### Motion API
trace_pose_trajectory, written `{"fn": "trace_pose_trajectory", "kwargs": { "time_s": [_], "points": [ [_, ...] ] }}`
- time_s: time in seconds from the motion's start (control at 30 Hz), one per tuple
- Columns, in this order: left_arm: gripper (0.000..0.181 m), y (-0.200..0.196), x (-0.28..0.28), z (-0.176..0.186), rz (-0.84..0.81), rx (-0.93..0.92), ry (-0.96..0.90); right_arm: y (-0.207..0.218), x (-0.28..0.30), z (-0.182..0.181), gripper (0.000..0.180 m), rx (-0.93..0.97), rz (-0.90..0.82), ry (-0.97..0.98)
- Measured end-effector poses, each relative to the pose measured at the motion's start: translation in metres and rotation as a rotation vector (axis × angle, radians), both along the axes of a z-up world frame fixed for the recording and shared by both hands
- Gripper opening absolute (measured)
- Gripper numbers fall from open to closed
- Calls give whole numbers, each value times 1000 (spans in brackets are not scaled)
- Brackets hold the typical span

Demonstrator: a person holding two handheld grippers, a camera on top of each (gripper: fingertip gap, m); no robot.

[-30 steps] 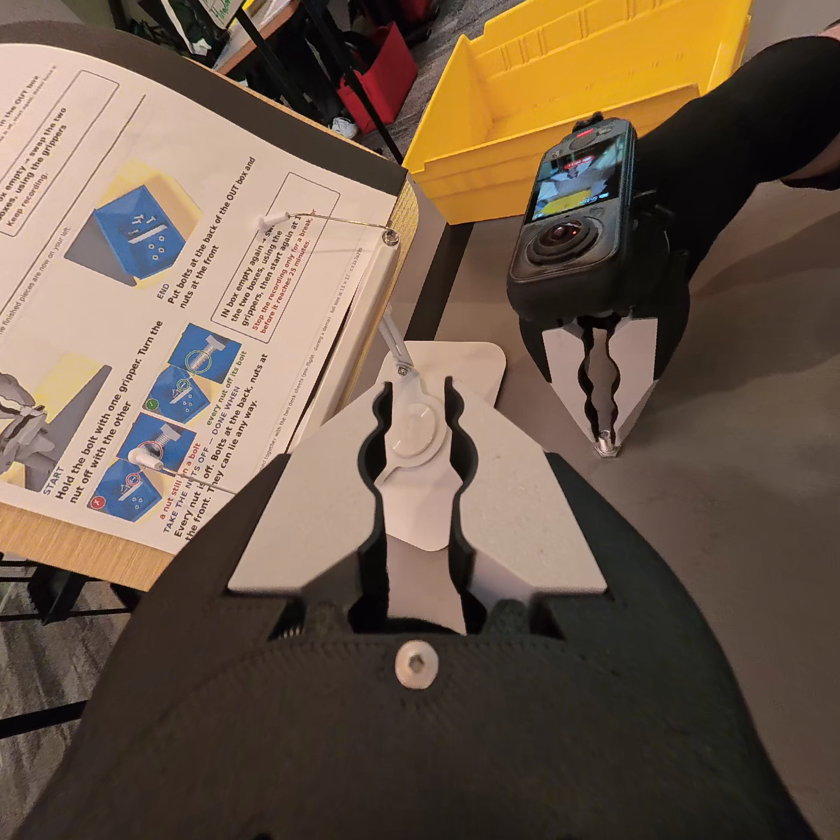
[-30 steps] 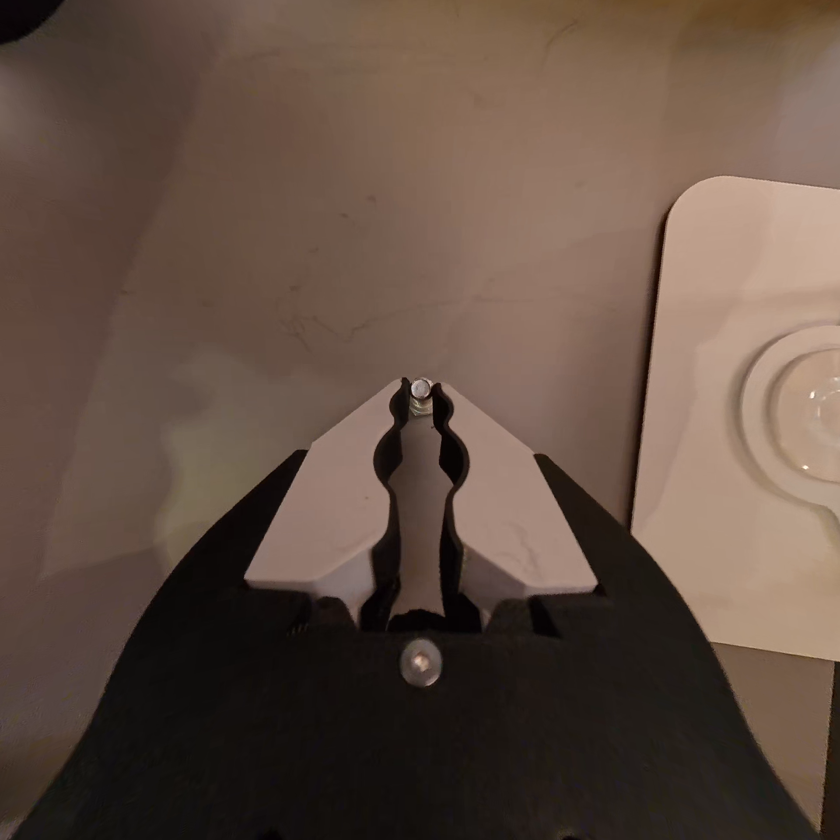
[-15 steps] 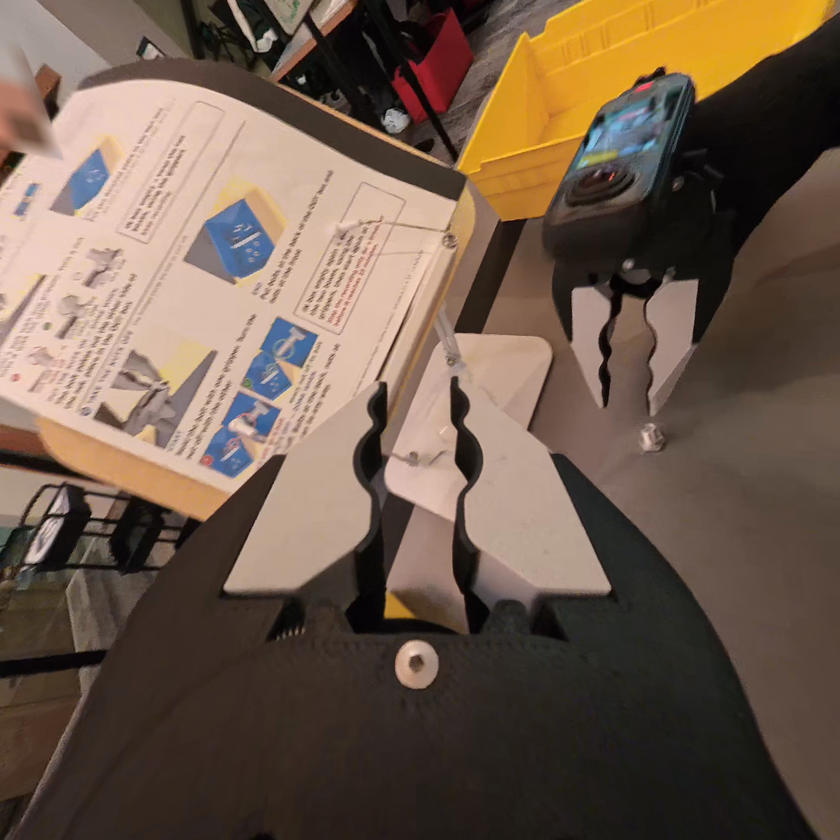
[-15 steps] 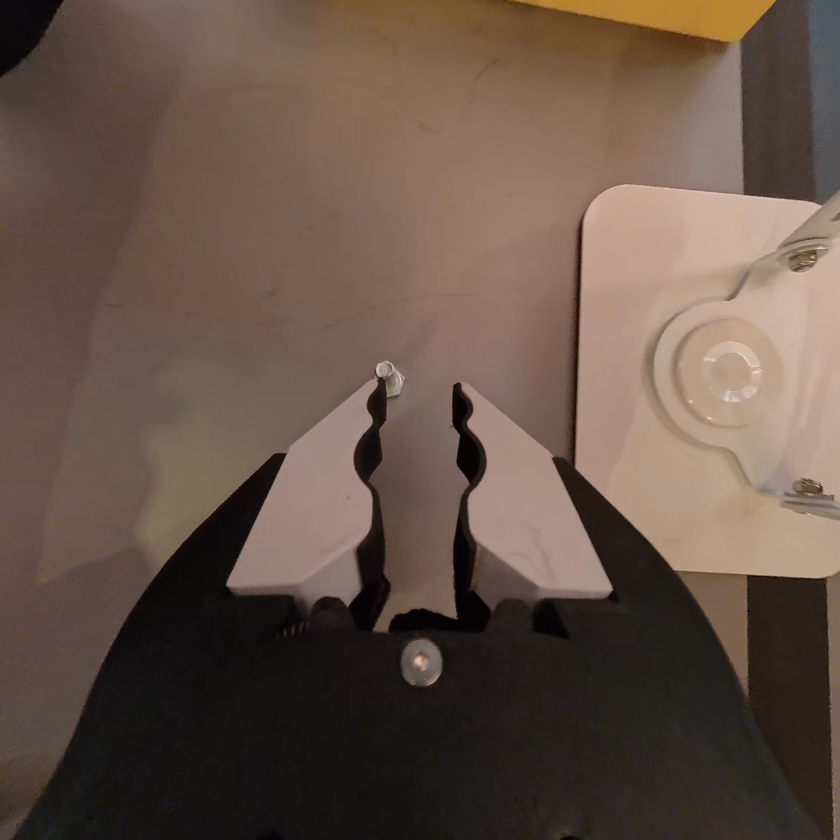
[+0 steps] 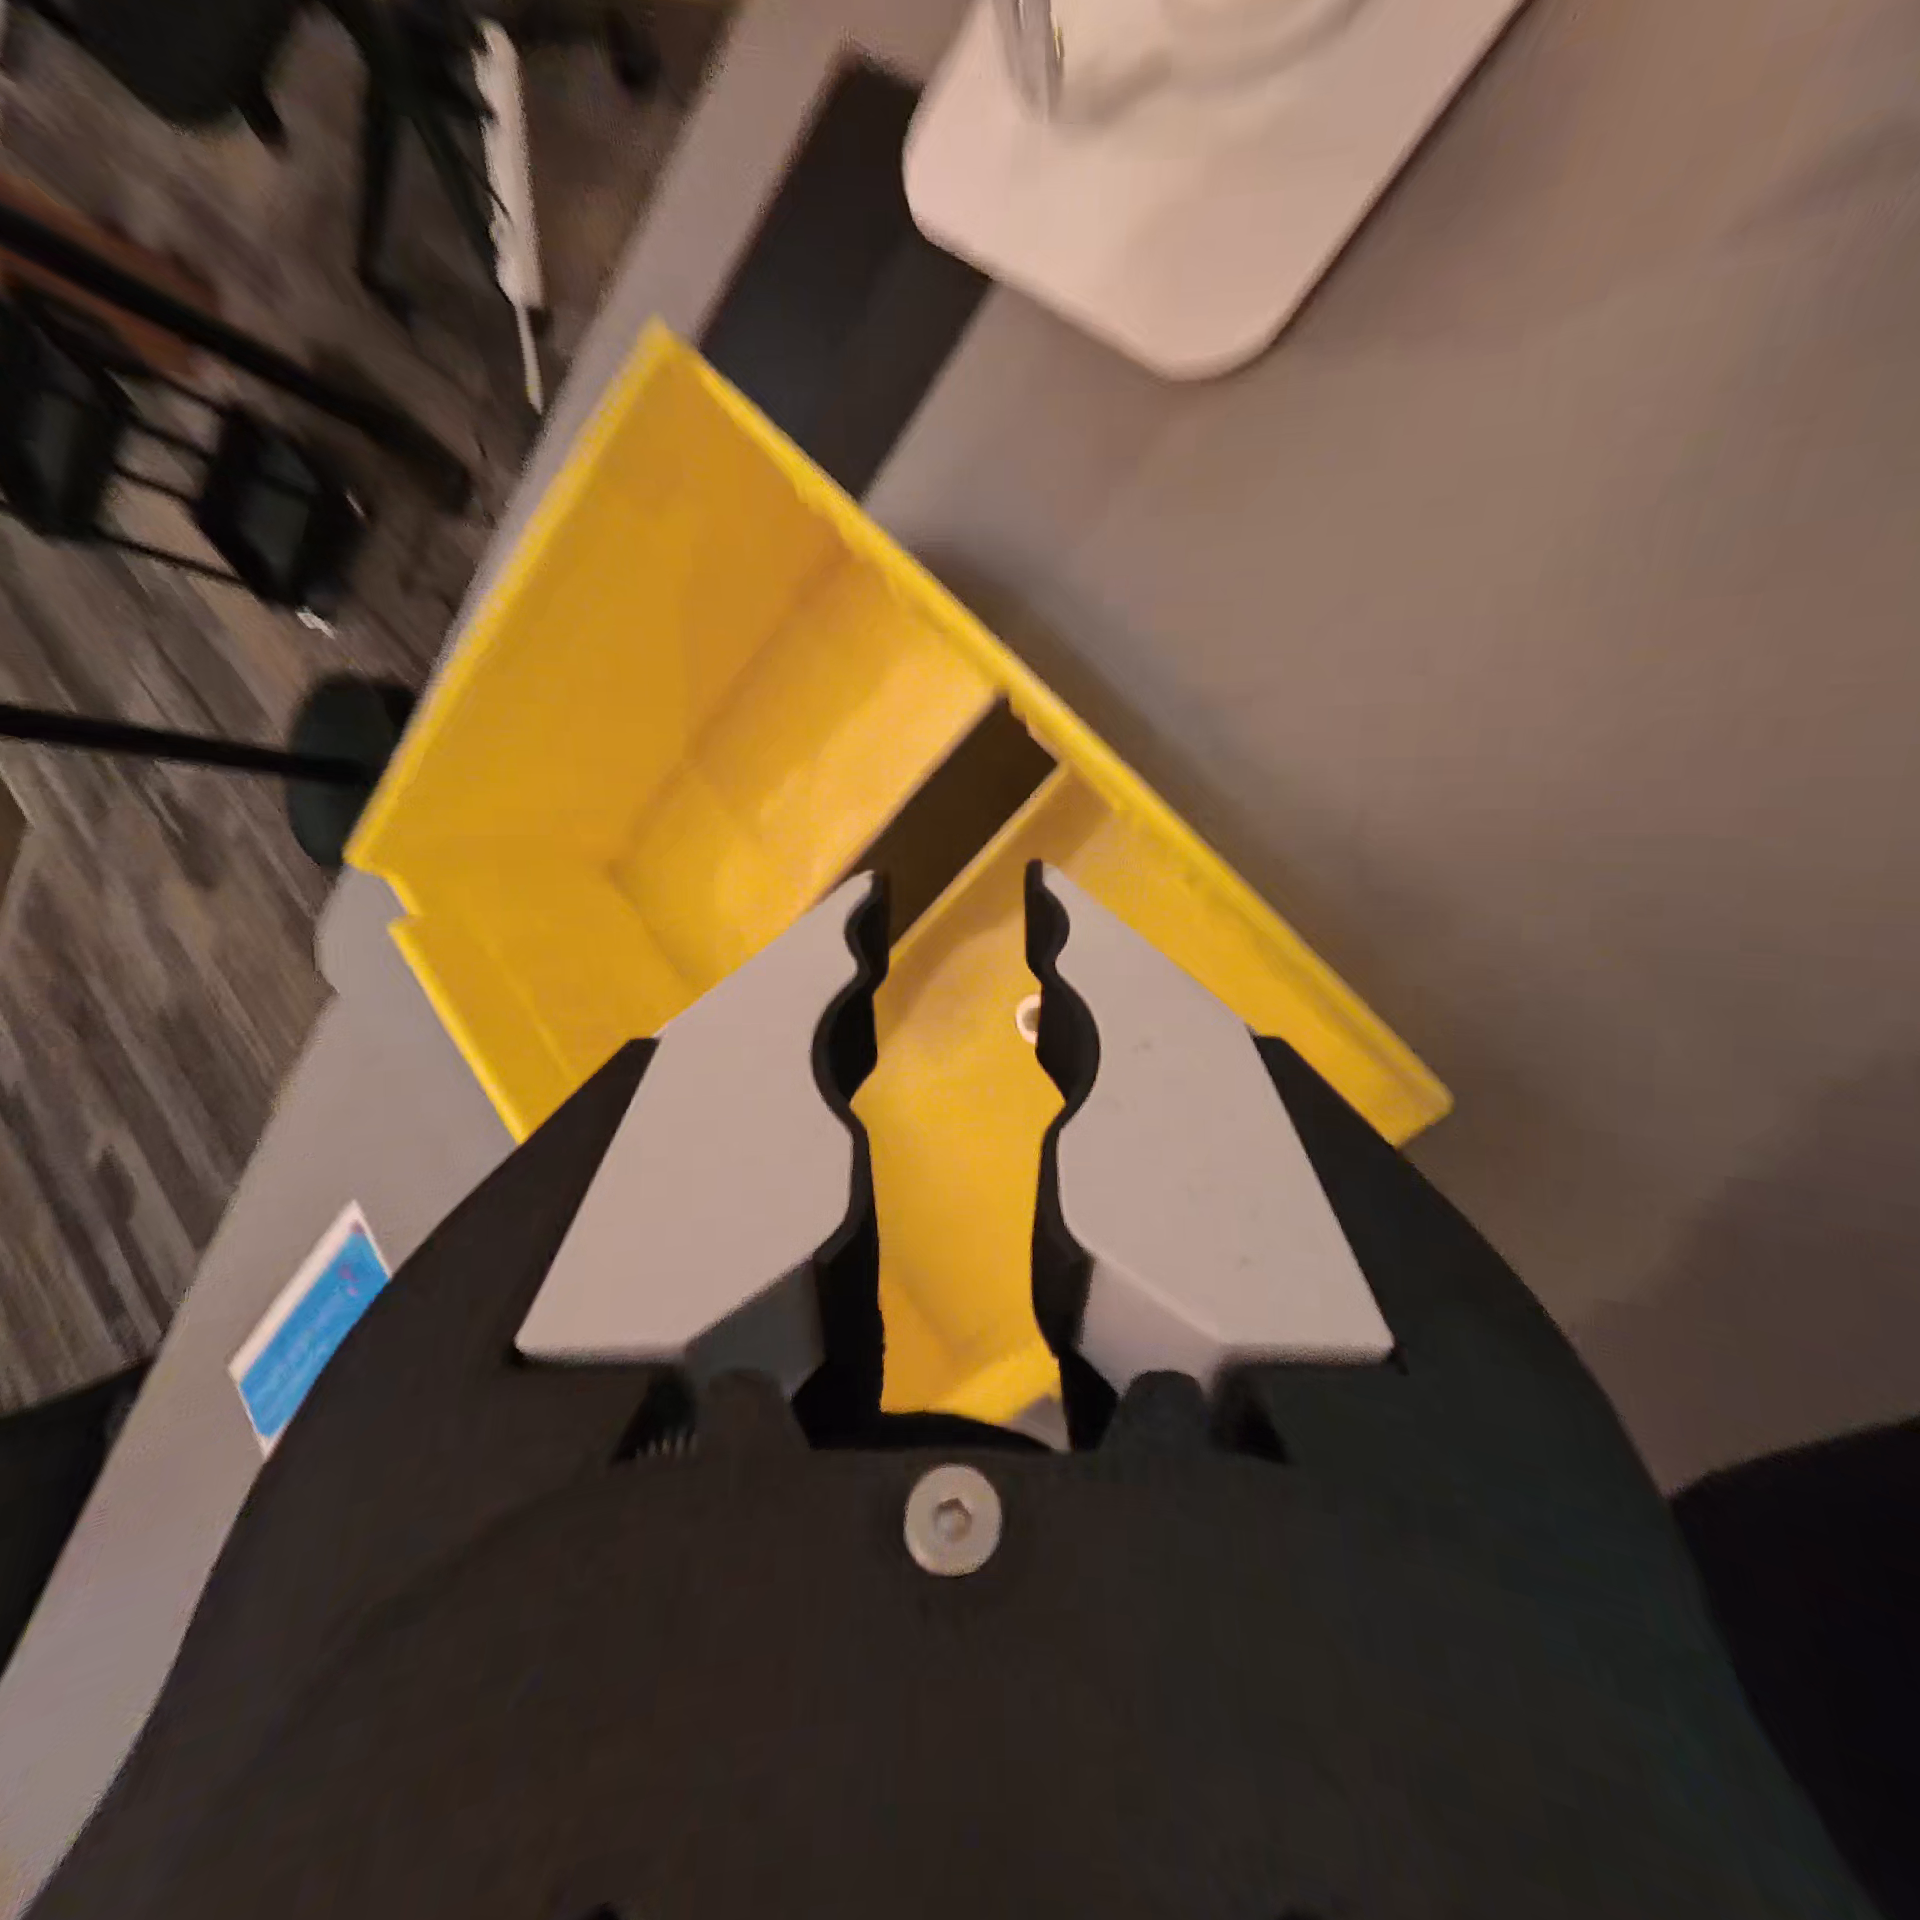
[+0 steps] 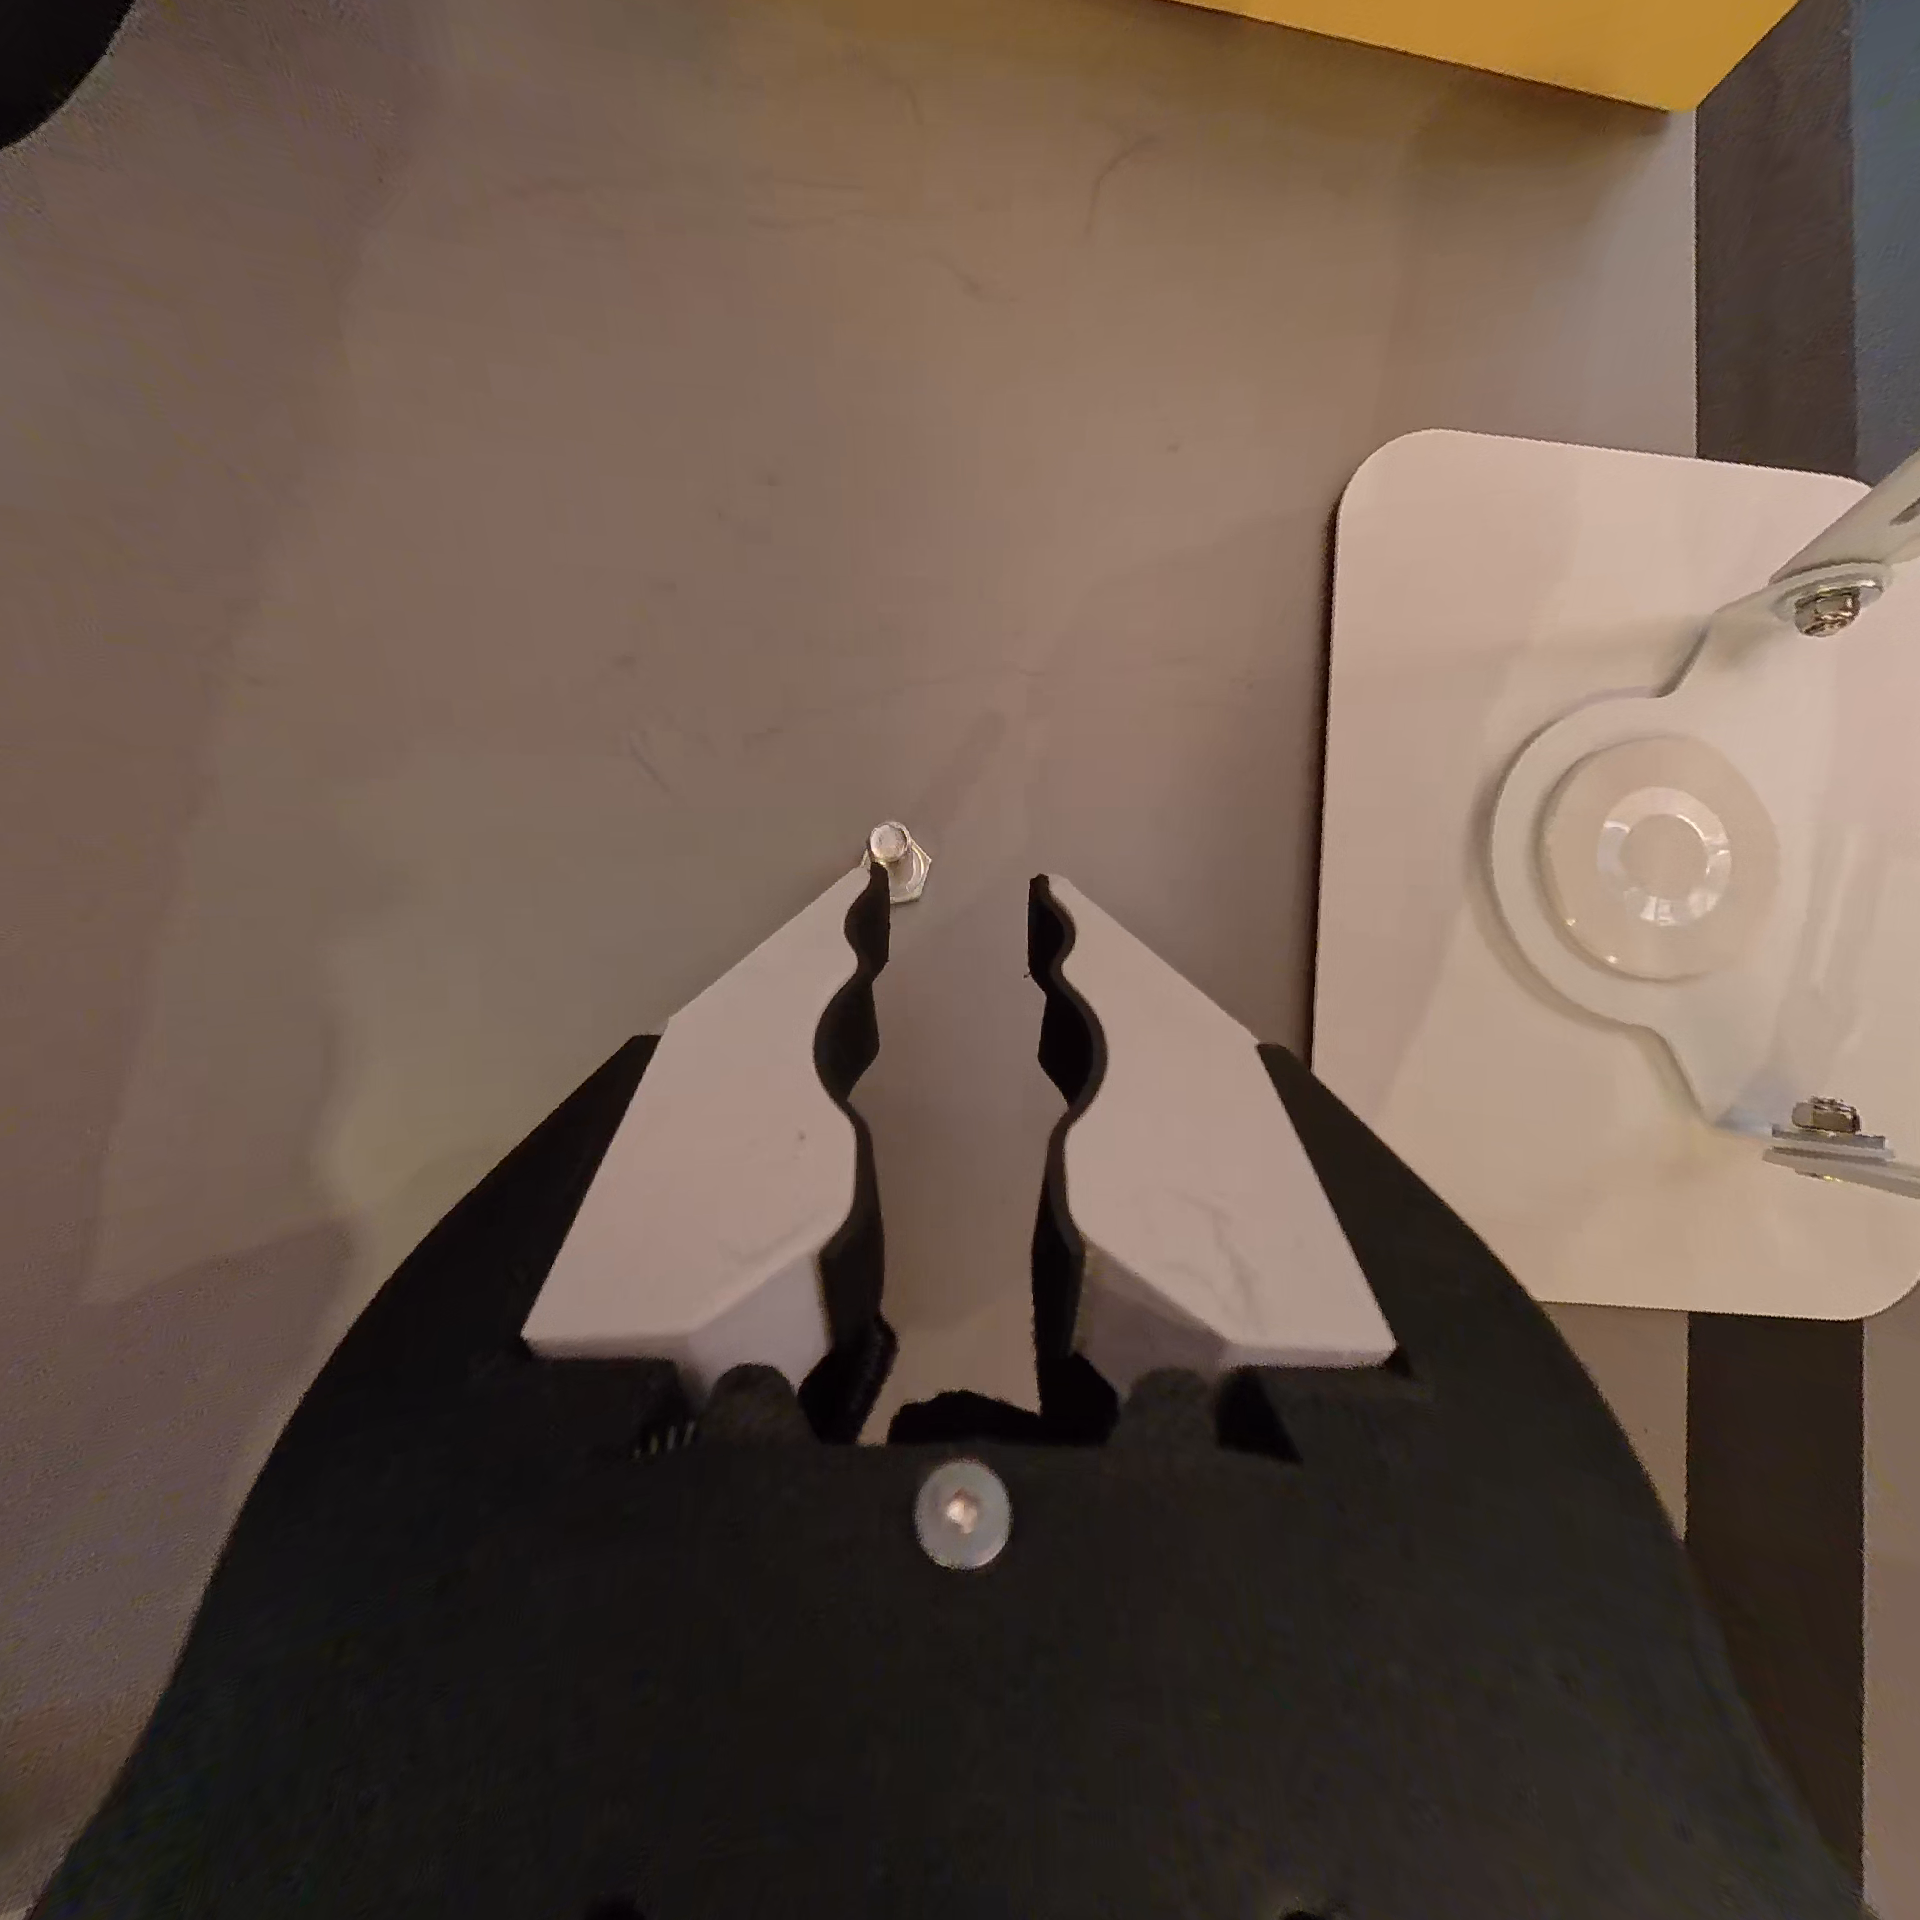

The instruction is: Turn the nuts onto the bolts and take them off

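Note:
In the right wrist view a small silver bolt [image 6: 896, 861] stands head-down on the grey table [image 6: 623, 468], just beyond my left fingertip. My right gripper [image 6: 956, 883] is open and empty above the table, with the bolt outside the gap. In the left wrist view my left gripper [image 5: 956, 883] is open and empty, hovering over a yellow bin [image 5: 665, 727]. A small silver nut [image 5: 1029, 1016] lies on the bin floor, seen between my fingers close to the right one.
A white stand base [image 6: 1455, 935] with a clear suction disc lies to the right of my right gripper and shows at the top of the left wrist view [image 5: 1195, 208]. Another yellow bin's edge [image 6: 1455, 42] sits at the back. The table edge [image 5: 312, 1091] and carpet lie left. The left gripper's tips are roughly 30 cm from the right gripper's.
My right gripper opened and let go of the bolt, which now stands on the table. My left gripper swung away from the instruction sheet and stand to over the yellow bin.

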State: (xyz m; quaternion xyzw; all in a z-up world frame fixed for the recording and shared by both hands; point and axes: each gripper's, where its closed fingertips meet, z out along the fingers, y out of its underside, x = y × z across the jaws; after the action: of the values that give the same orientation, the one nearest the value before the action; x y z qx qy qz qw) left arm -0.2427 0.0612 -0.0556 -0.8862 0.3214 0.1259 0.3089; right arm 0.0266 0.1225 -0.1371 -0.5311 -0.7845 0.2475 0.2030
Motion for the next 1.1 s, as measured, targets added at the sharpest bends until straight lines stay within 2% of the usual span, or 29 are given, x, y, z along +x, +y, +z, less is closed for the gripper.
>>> {"fn": "trace_pose_trajectory", "kwargs": {
  "time_s": [0.2,0.33,0.6,0.73,0.77,0.8,1.0,1.1],
  "points": [
    [28,-17,-35,-76,78,-220,-61,-2,-2,0,23,4,9,2],
    [30,-20,-45,-101,105,-263,-104,-2,-3,-1,23,8,10,1],
    [33,-18,-51,-124,135,-361,-112,-3,-3,-4,22,12,16,-5],
    [27,-16,-47,-132,114,-394,-120,-2,-2,-6,22,12,15,-9],
    [27,-16,-45,-132,110,-397,-134,-2,-1,-6,22,12,15,-8],
    [18,-17,-43,-133,103,-410,-141,-2,-2,-6,22,12,16,-7],
    [16,-15,-49,-133,102,-395,-109,-2,-1,-2,23,17,14,4],
    [16,-9,-50,-118,111,-322,-145,1,-2,4,23,22,4,29]
  ]
}}
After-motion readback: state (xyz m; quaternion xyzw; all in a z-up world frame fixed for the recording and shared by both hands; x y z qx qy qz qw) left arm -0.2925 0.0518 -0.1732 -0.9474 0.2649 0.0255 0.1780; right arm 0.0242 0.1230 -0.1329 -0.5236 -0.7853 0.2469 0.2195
